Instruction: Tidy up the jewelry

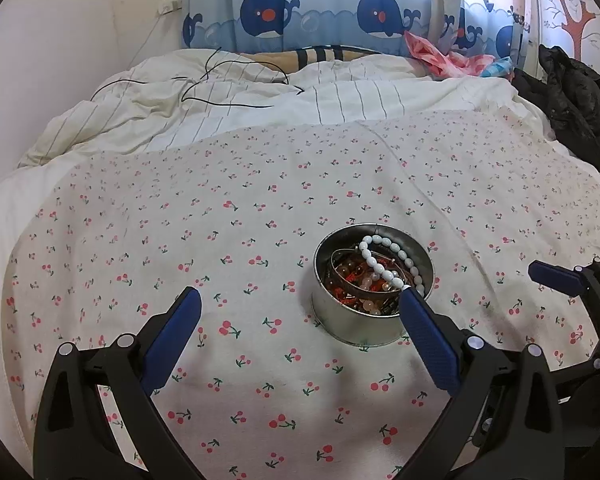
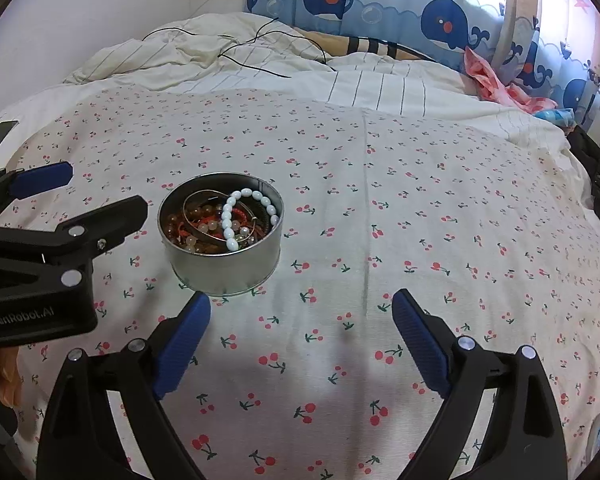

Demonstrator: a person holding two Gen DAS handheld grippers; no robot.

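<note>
A round tin [image 1: 370, 312] stood on the bed [image 1: 228, 216], on the cherry-print sheet. It was full of jewelry: a white bead bracelet [image 1: 388, 266] lay on top, over a metal bangle [image 2: 204, 216] and a tangle of red and amber beads [image 2: 188, 236]. It seemed most pieces were already collected there, so the task looked near its end, or not yet begun.

The left hand-held gripper [image 1: 300, 312] was spread wide and held nothing; the tin was at about 1 o'clock from it, and the right finger tip overlapped the tin's rim in the view, but contact I could not tell. The right hand-held gripper [image 2: 300, 308] was wide and empty too, with the tin at 11 o'clock, just beyond its left finger.

The sheet around the tin was bare on all sides, so there was much room to move. The rumpled duvet [image 1: 220, 96] with a black cable [image 1: 236, 92] lay well apart at 12 o'clock.
</note>
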